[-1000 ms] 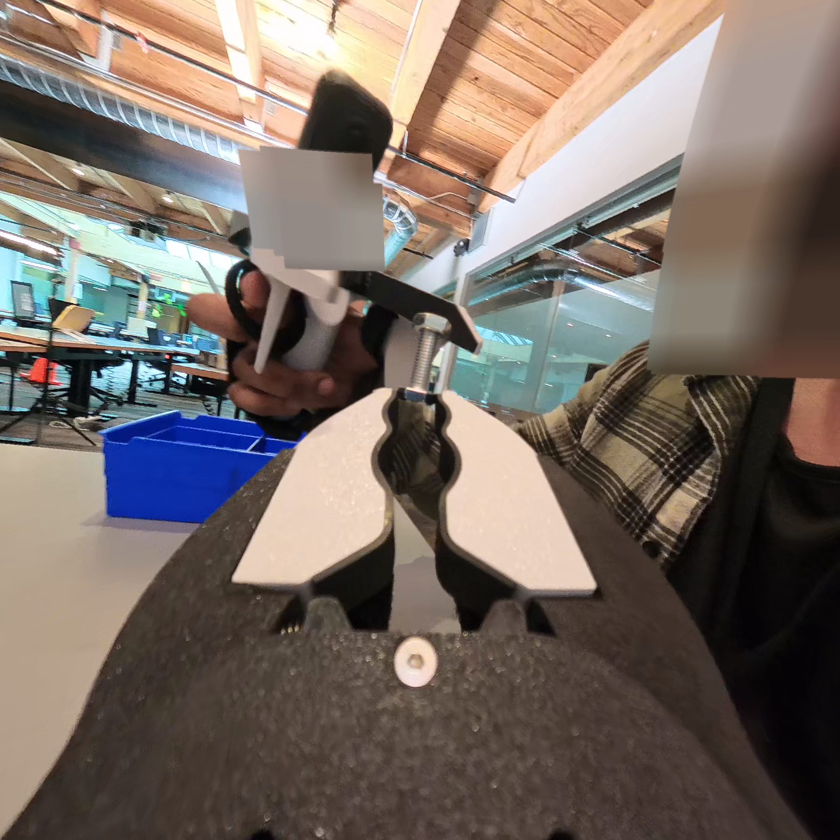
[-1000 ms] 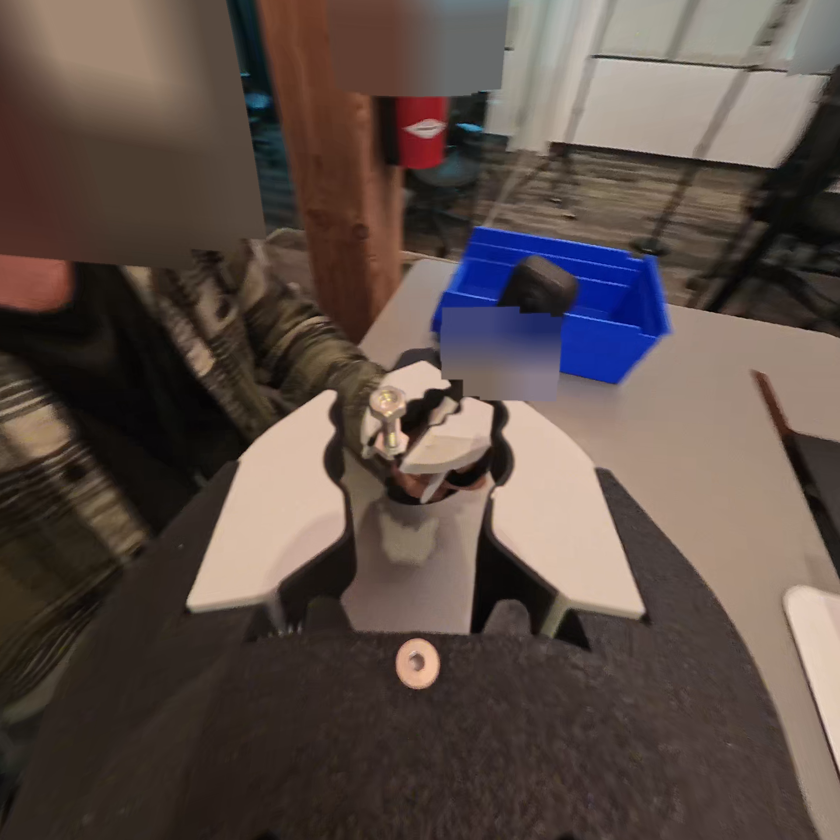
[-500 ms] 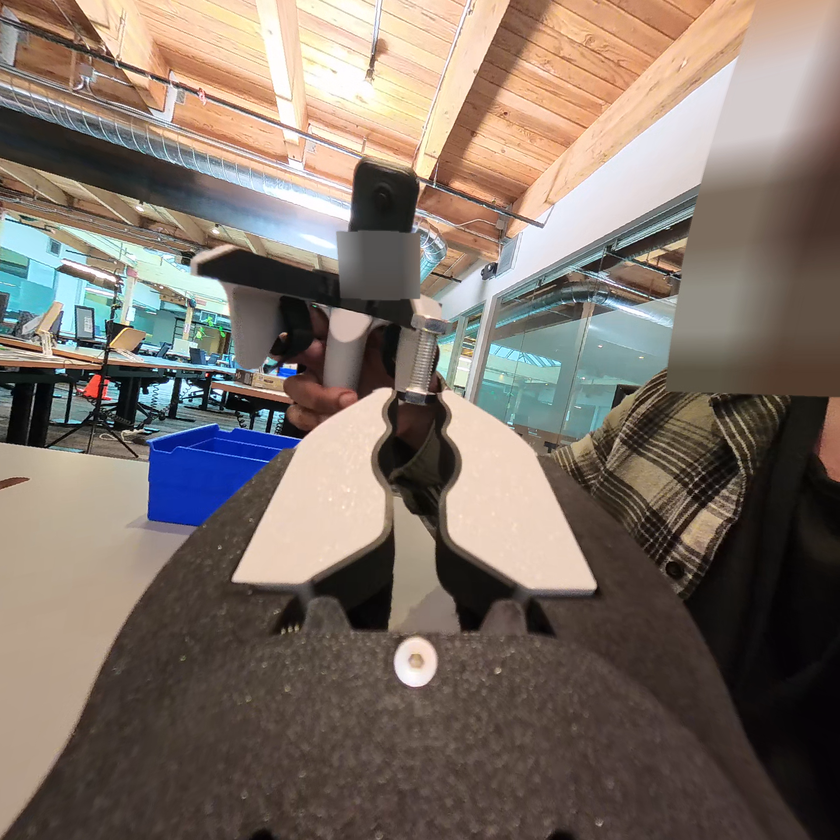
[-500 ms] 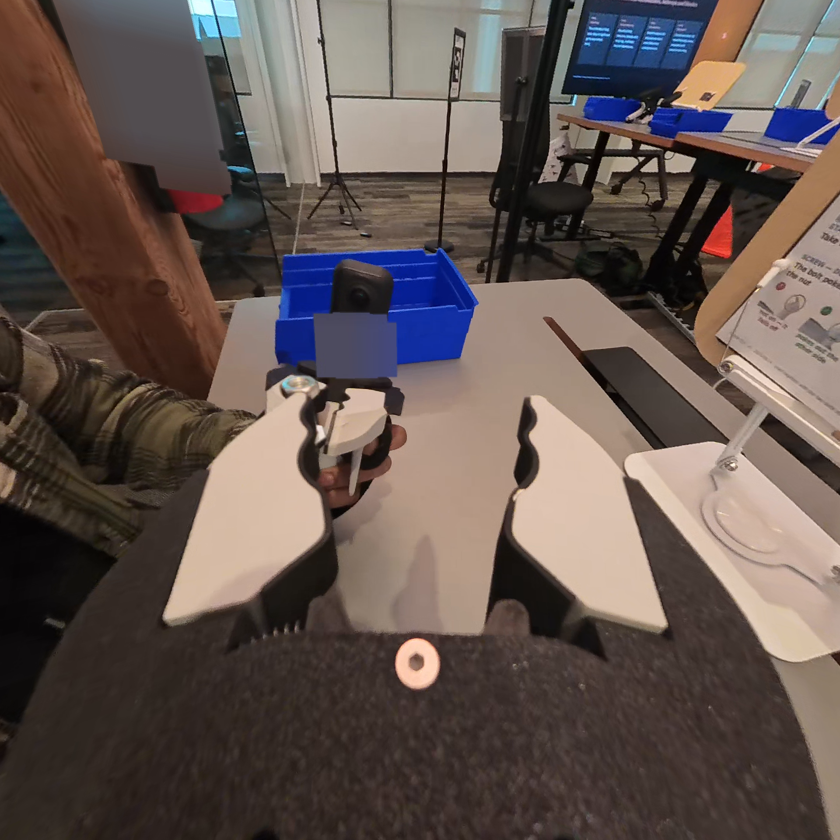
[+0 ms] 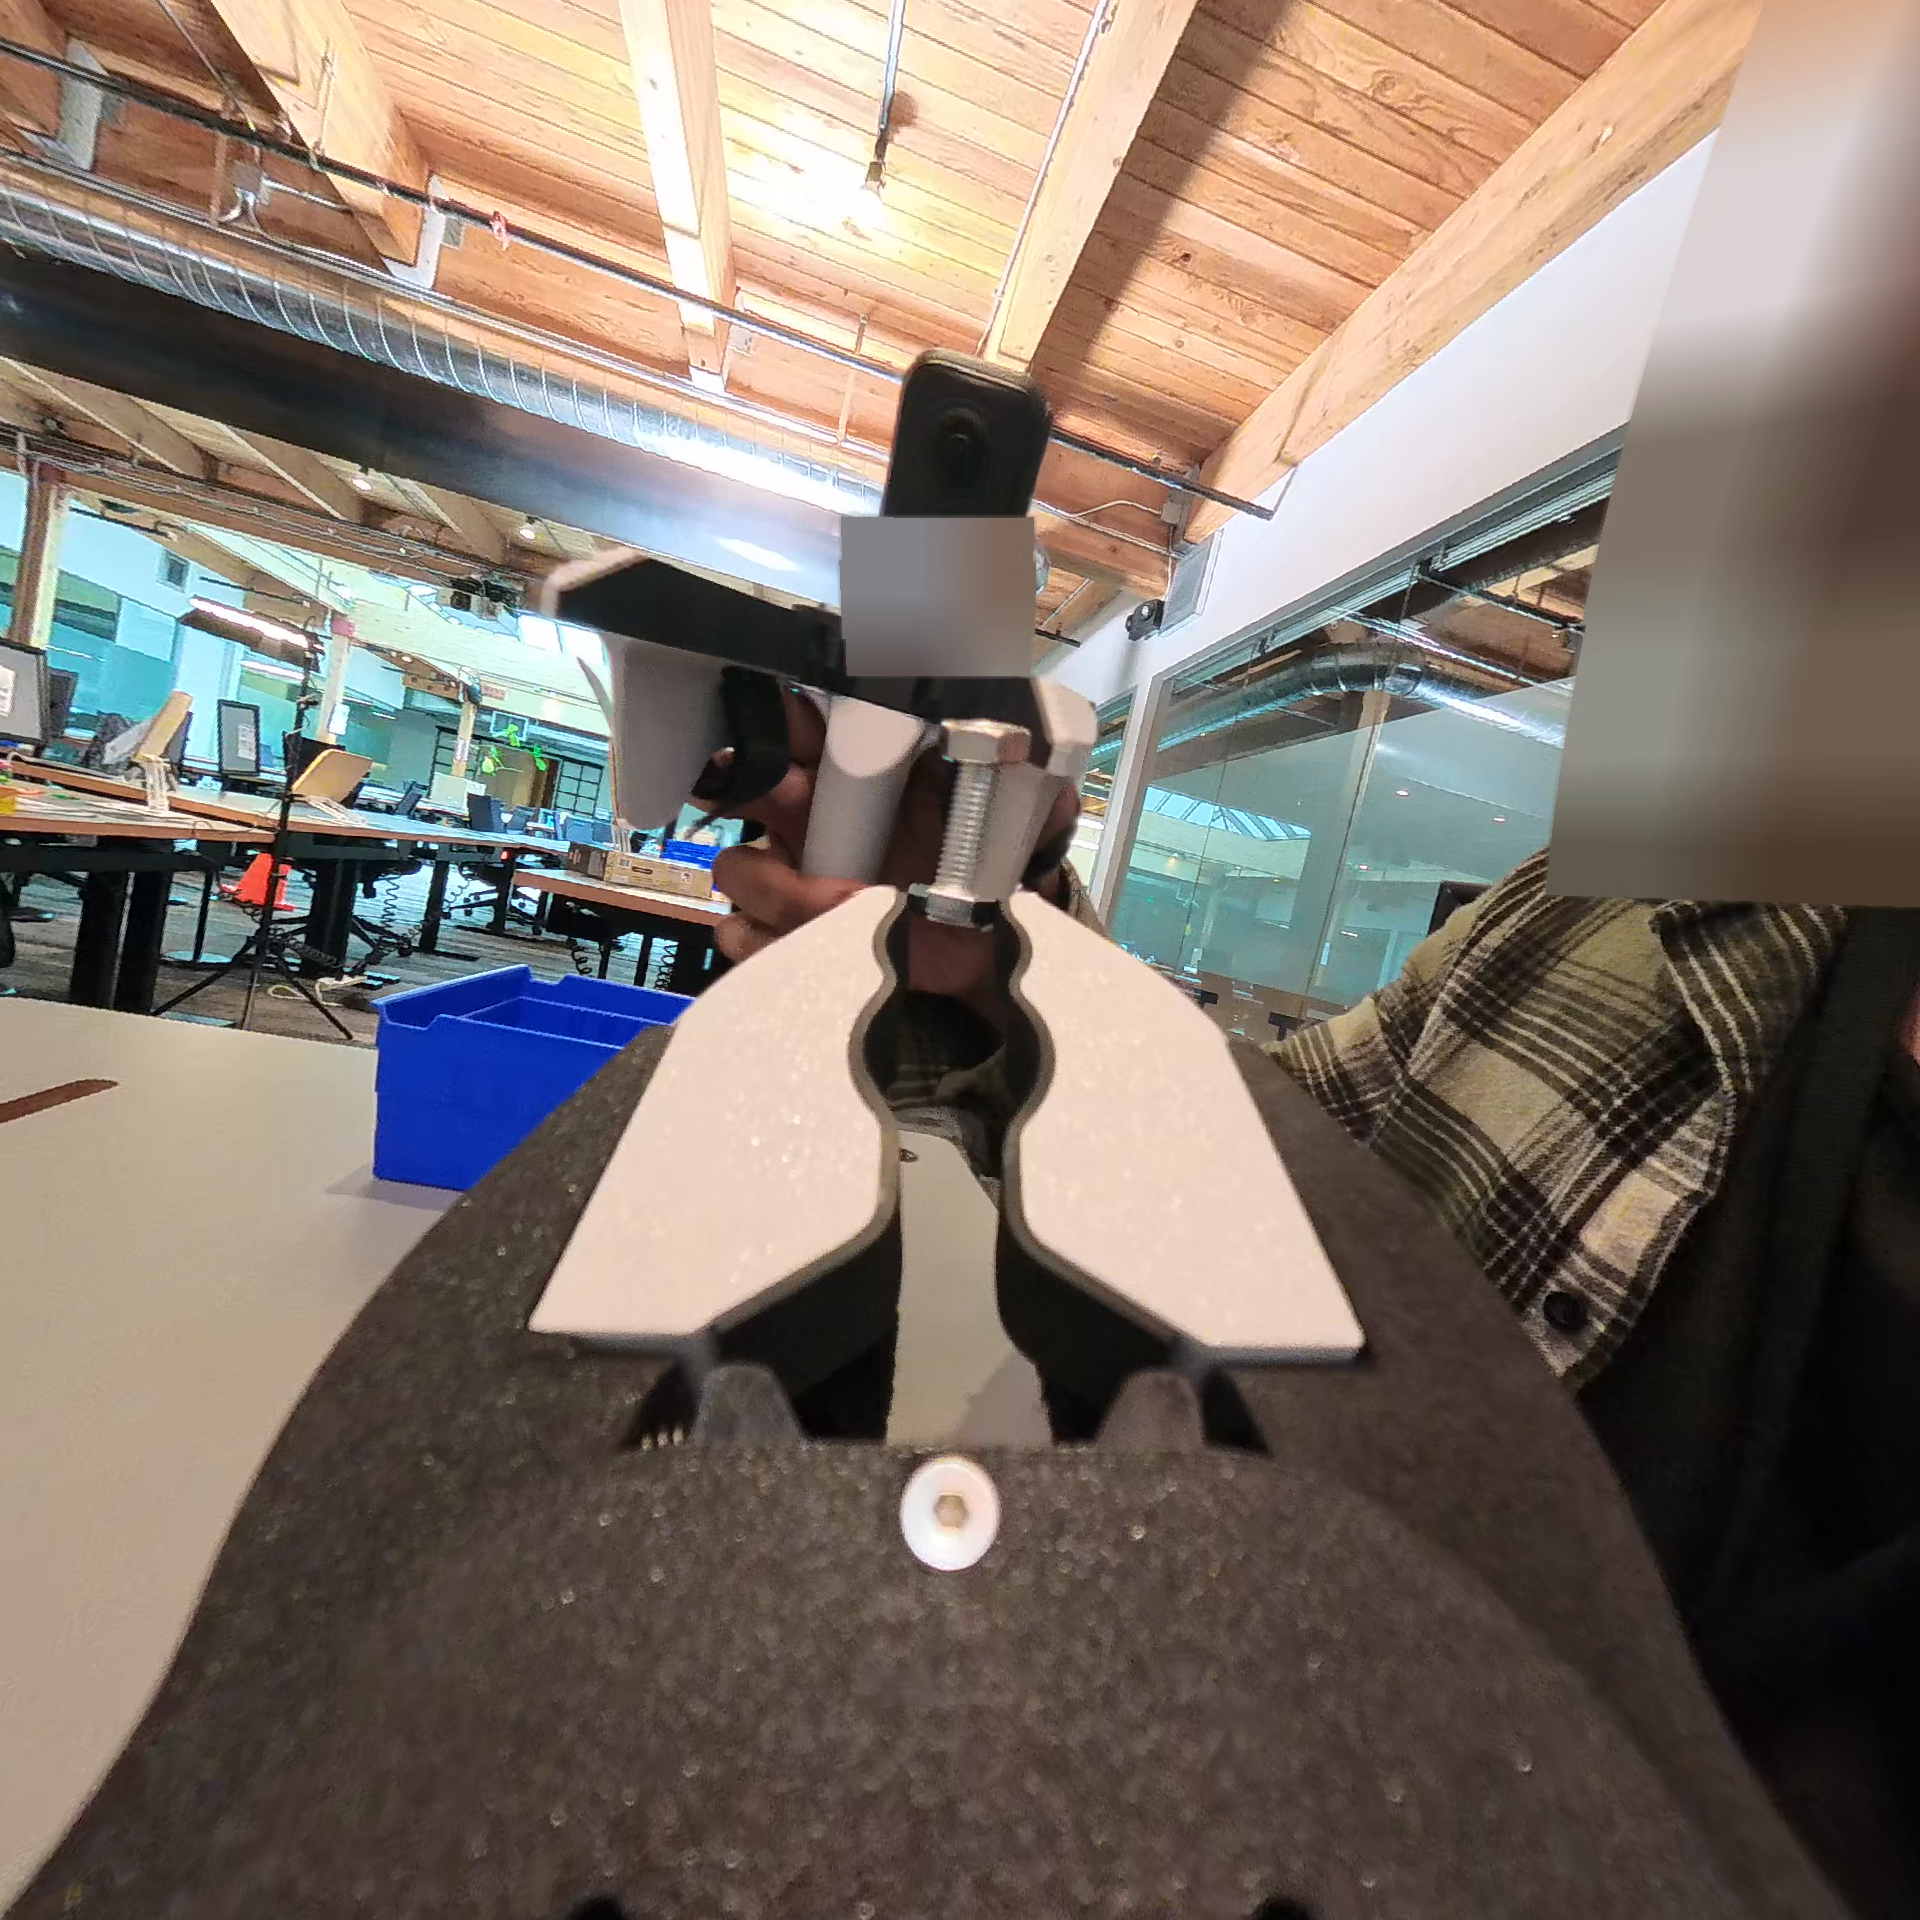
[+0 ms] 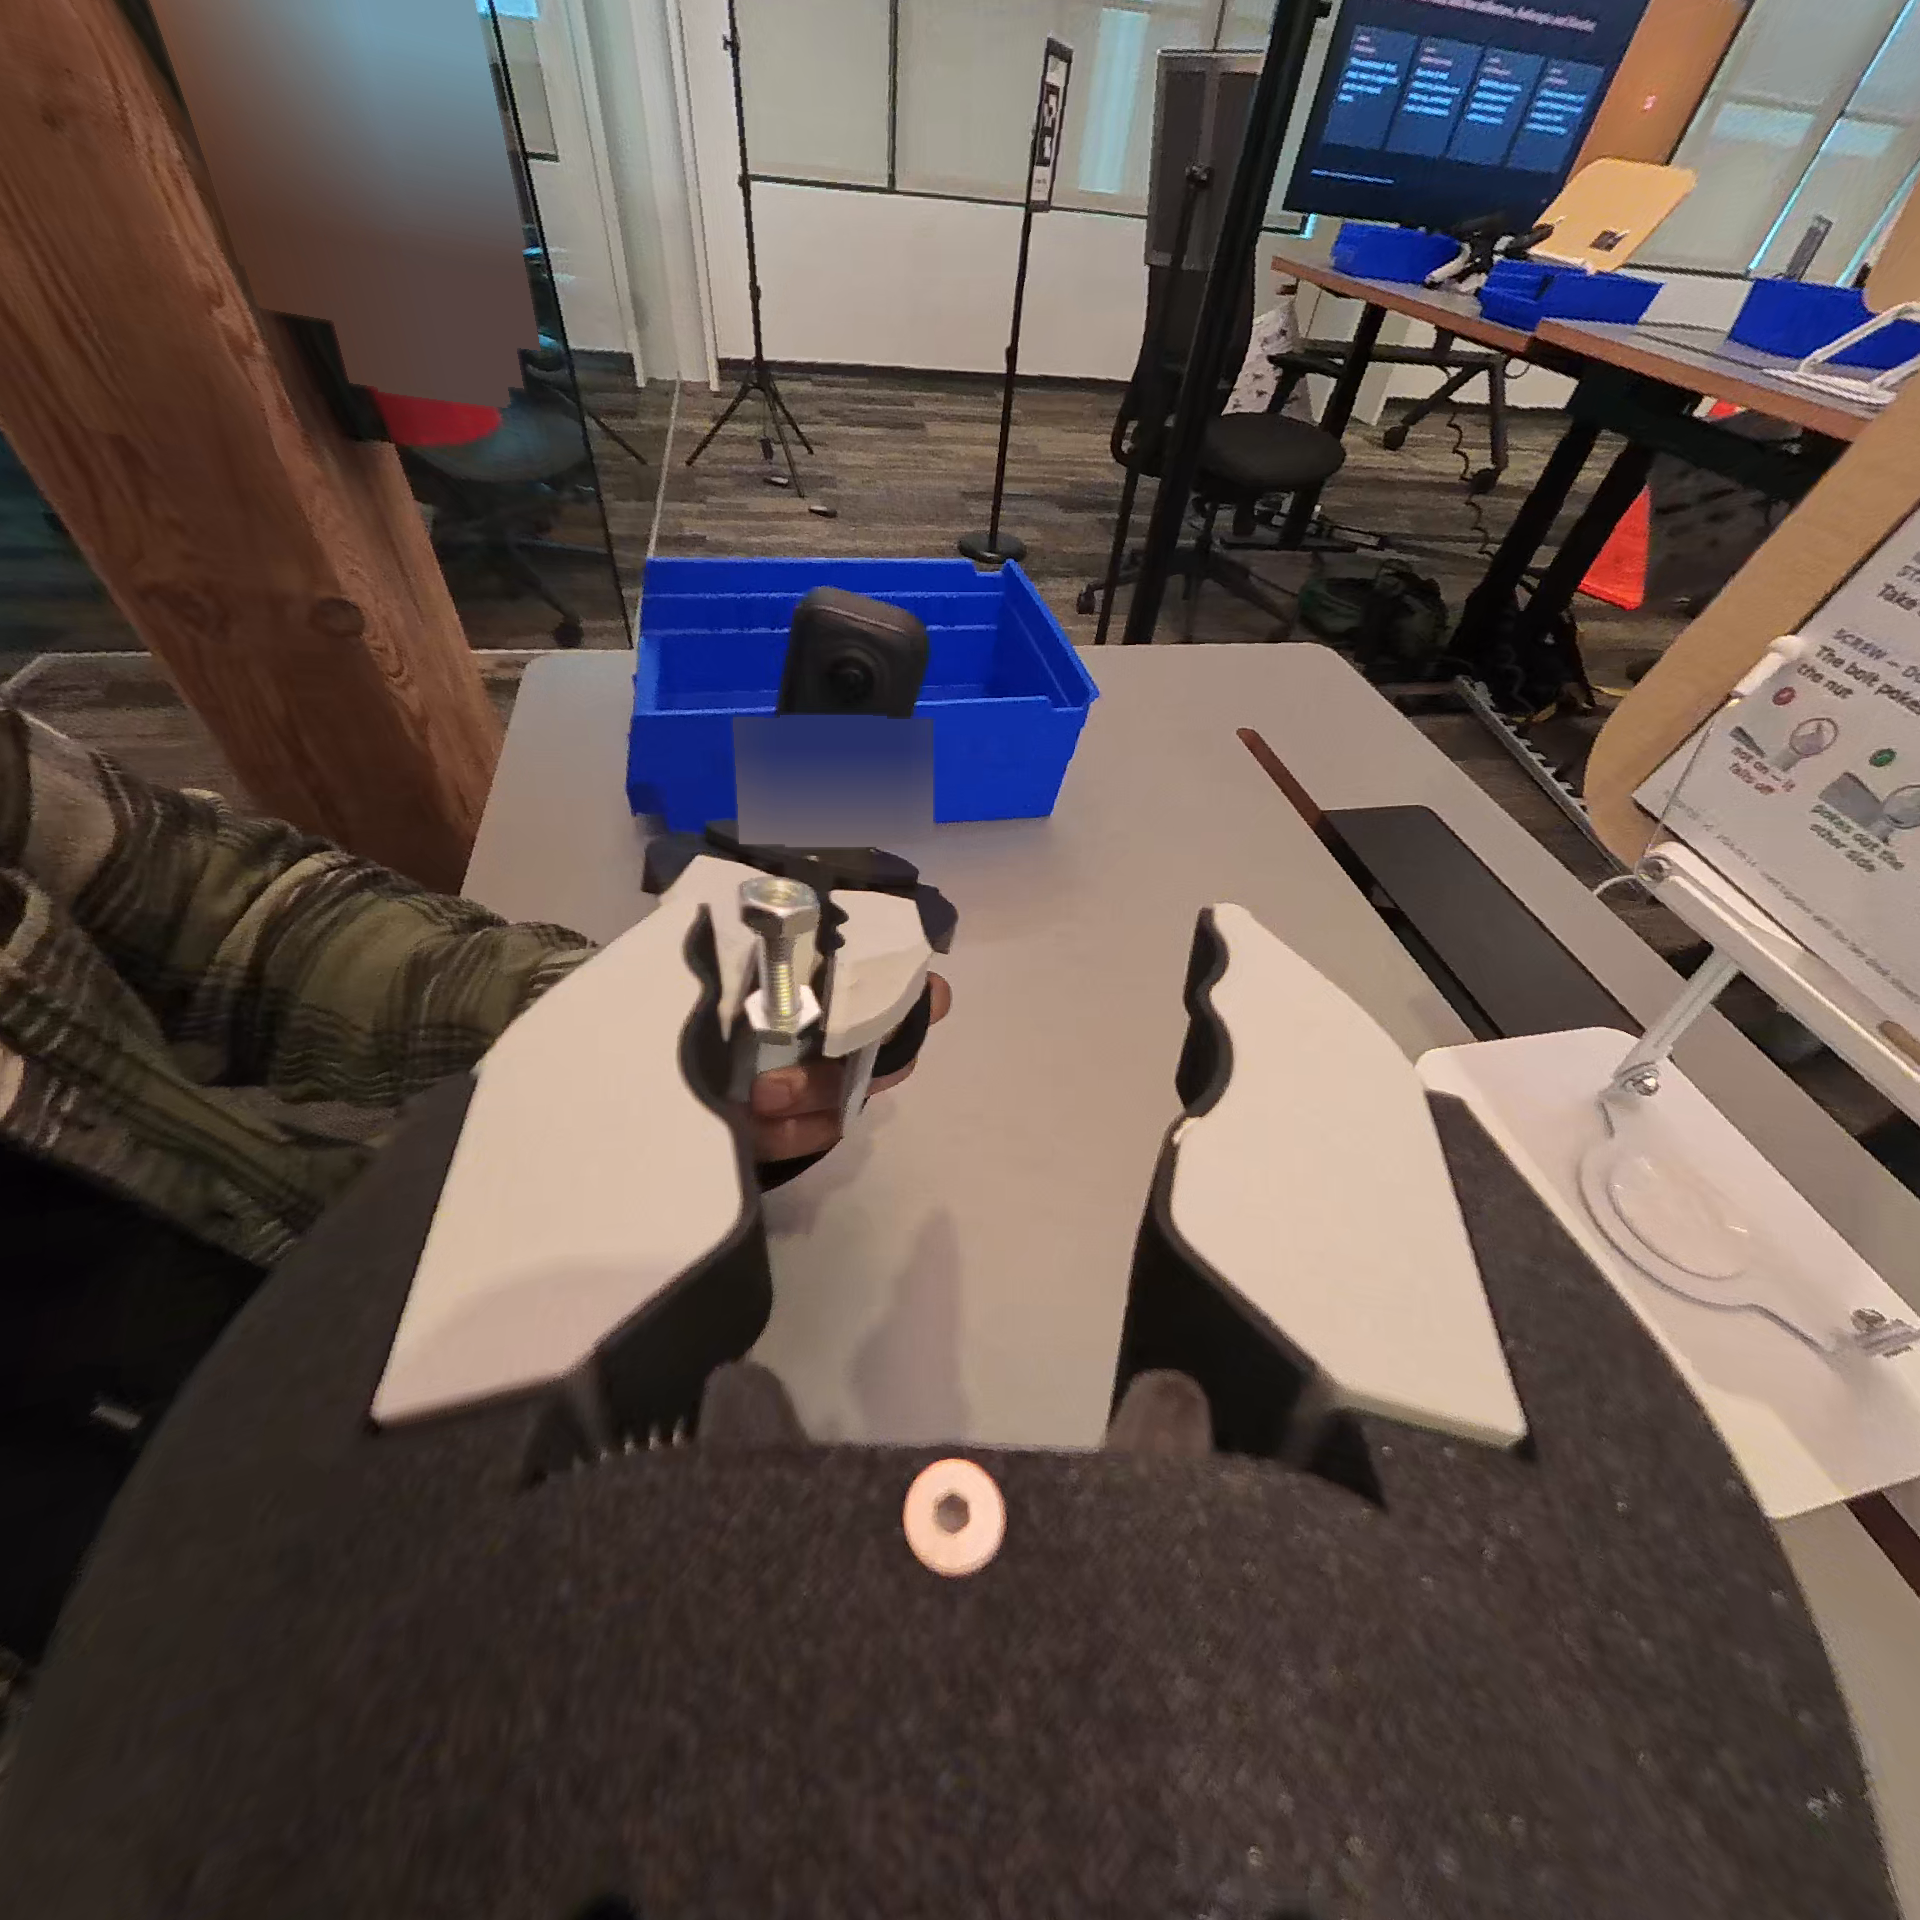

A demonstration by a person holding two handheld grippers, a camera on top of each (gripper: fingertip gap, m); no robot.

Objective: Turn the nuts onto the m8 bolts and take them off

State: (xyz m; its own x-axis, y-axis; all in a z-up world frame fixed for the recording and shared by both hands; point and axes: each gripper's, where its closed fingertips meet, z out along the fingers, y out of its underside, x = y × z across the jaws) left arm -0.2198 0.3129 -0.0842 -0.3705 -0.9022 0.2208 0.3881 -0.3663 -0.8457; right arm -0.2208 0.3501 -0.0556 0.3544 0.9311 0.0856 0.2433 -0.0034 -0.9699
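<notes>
At the far left of the right wrist view a sleeve of green plaid cloth (image 6: 208, 997) reaches in to the left gripper (image 6: 779, 1023), whose white jaws are closed on a silver hexagonal steel nut (image 6: 781, 1013). A silver threaded steel bolt (image 6: 771, 961) stands up out of that nut, hex head on top. The left wrist view shows the same hold from behind: the two pads press the nut (image 5: 951, 906) at their very tips, and the bolt (image 5: 966, 810) rises clear above them.

Behind it, a blue open-topped plastic bin (image 6: 997, 727) sits on the grey counter (image 6: 1091, 987), well apart from the grippers.

Further right, the right gripper (image 6: 951, 997) has its jaws spread wide with only bare counter between them; the bolt sits in front of the inner edge of its left finger, though whether it touches that finger is hard to judge. At the right edge a white stand with a tilted printed sheet (image 6: 1766, 831) rests on a white base.

As for progress, the nut is threaded on, but most of the thread shows between nut and head. Whether this is the winding-on or the taking-off stage I cannot tell; either way the right gripper would probably need to close on the head again and turn some more.
</notes>
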